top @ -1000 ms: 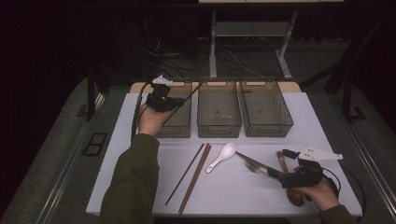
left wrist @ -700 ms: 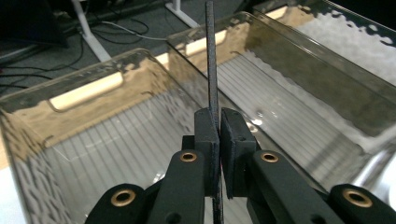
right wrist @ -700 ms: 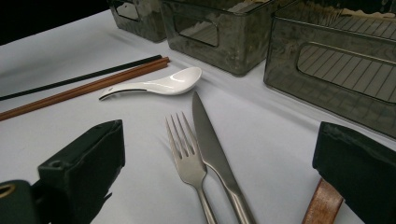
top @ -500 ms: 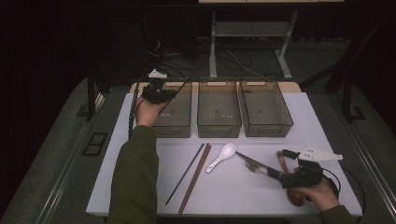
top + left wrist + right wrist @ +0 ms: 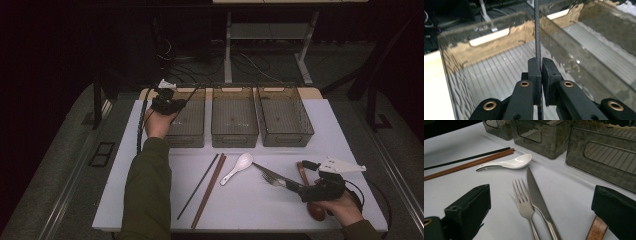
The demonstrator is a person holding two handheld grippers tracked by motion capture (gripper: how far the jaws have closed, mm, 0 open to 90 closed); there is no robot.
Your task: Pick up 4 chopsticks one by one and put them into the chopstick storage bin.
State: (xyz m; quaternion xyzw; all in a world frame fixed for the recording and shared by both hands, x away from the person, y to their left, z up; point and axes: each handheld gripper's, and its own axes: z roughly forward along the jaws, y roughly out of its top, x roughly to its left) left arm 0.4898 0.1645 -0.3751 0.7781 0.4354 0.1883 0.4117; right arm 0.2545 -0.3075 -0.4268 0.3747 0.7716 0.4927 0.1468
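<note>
Left gripper [image 5: 539, 65] jaws clamped on a black chopstick [image 5: 537, 32], long axis running up past the tips, inside the leftmost bin [image 5: 454, 62], floor beyond. Right gripper [image 5: 539, 202] jaws wide, fork [image 5: 522, 200] and knife [image 5: 536, 195] lengthwise between them on the table [image 5: 579, 202].

Glossy metal fork [image 5: 523, 202] and knife [image 5: 536, 195], matt black chopstick [image 5: 537, 32], ribbed translucent plastic bin [image 5: 499, 72].

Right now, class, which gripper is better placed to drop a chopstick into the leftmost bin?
Left. The left gripper is shut on a black chopstick above the left bin; the right gripper stands open by the fork.
</note>
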